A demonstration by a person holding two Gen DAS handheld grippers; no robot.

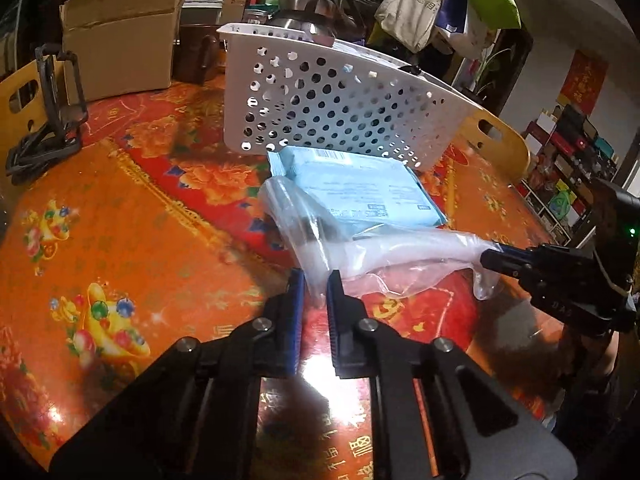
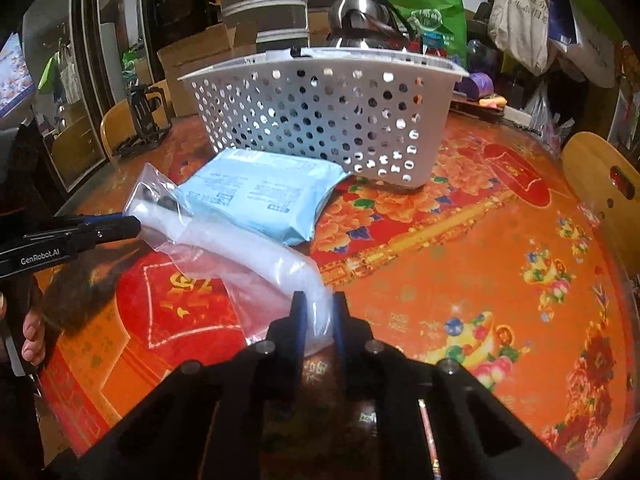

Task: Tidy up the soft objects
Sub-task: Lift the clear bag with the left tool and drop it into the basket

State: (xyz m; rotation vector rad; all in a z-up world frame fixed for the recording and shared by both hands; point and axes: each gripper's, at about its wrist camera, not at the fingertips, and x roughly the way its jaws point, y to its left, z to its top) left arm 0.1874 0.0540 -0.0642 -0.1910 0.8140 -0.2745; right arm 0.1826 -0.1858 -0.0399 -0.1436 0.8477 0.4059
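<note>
Clear plastic bag (image 1: 384,256) (image 2: 224,252) — crinkled, translucent, holding a white roll-shaped item with a dark part at one end; lies stretched across the red-and-orange patterned tablecloth (image 1: 132,216) (image 2: 460,248), one end overlapping the blue pack.

Light-blue soft pack (image 1: 360,188) (image 2: 264,196) — flat, sealed, printed label and barcode; lies flat just in front of the basket.

White perforated basket (image 1: 328,108) (image 2: 328,116) — plastic, upright, round holes; contents unclear.

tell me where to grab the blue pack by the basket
Take the blue pack by its near right corner, coming low from the right side. It lies flat on the table, the clear bag overlaps its left edge, and the basket crowds the far end.
</note>
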